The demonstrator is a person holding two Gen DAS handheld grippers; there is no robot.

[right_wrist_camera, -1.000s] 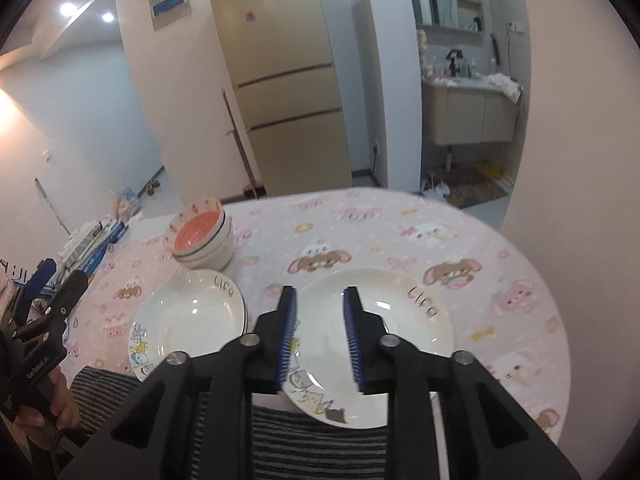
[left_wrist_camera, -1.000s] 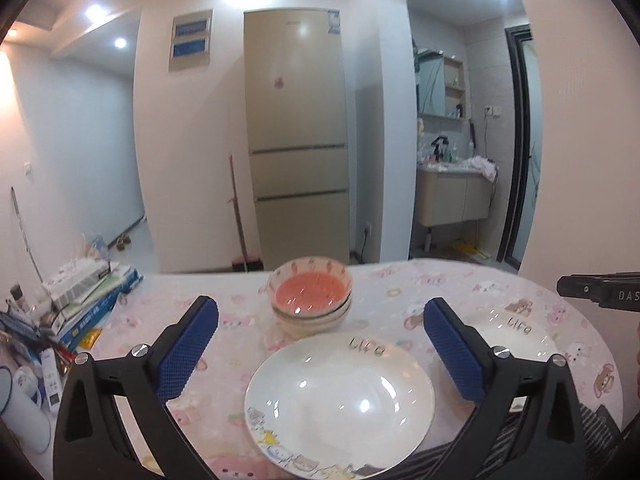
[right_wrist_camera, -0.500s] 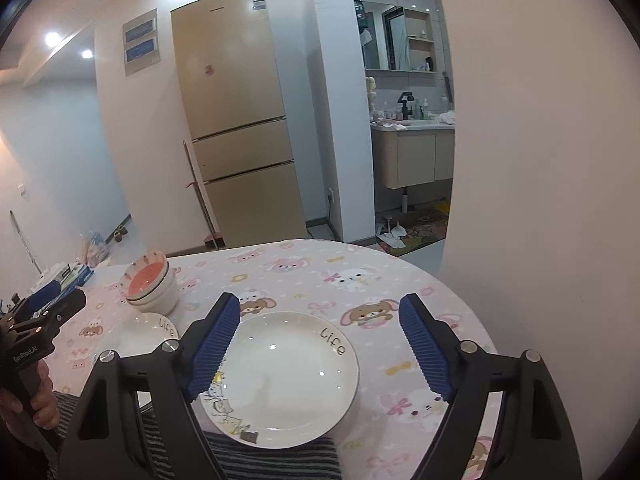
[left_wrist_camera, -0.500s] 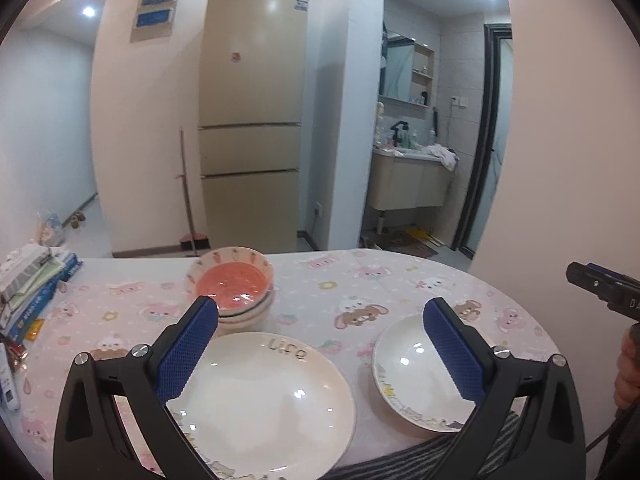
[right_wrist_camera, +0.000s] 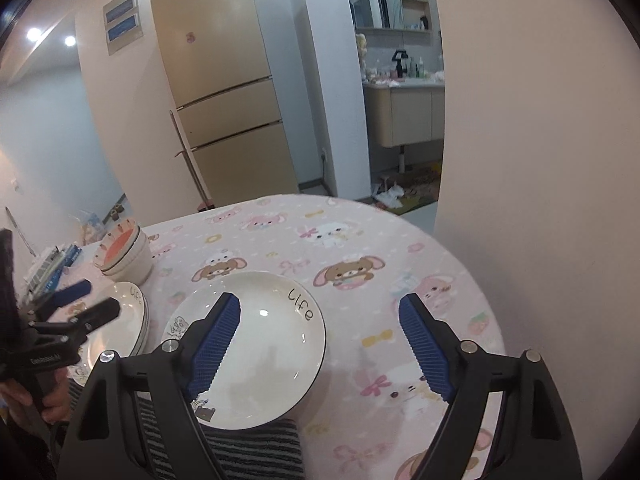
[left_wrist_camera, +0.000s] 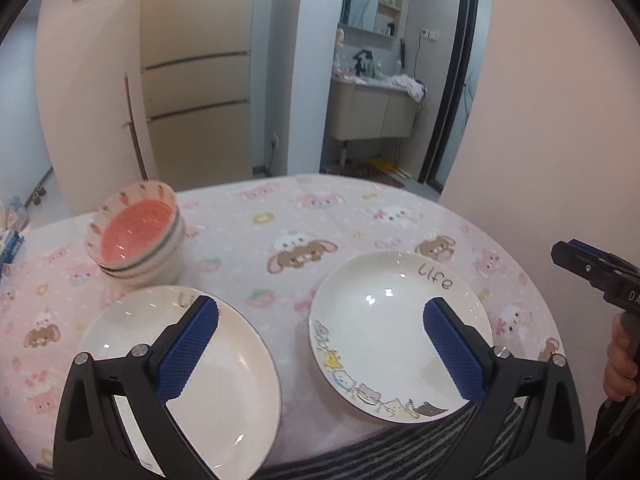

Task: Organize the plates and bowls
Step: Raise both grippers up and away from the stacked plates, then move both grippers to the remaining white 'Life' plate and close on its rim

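A white plate with "Life" lettering and cartoon cats [left_wrist_camera: 384, 332] lies at the table's near edge, right of a stack of similar white plates [left_wrist_camera: 224, 364]. A stack of bowls, the top one pink inside [left_wrist_camera: 136, 236], stands behind the plate stack. My left gripper [left_wrist_camera: 320, 352] is open and empty, hovering above the gap between the plates. My right gripper [right_wrist_camera: 320, 344] is open and empty, above the right half of the "Life" plate [right_wrist_camera: 264, 336]. The plate stack [right_wrist_camera: 120, 324] and bowls [right_wrist_camera: 124, 254] show to its left.
The round table has a pink cartoon tablecloth [left_wrist_camera: 320, 220]. A striped grey cloth [right_wrist_camera: 248, 448] hangs at the near edge. Boxes and clutter [right_wrist_camera: 52, 268] sit at the table's far left. A pink wall [right_wrist_camera: 540, 160] stands close on the right.
My left gripper has swung right, from over the left plates toward the "Life" plate. My right gripper opened from shut a second ago and has moved closer to the table.
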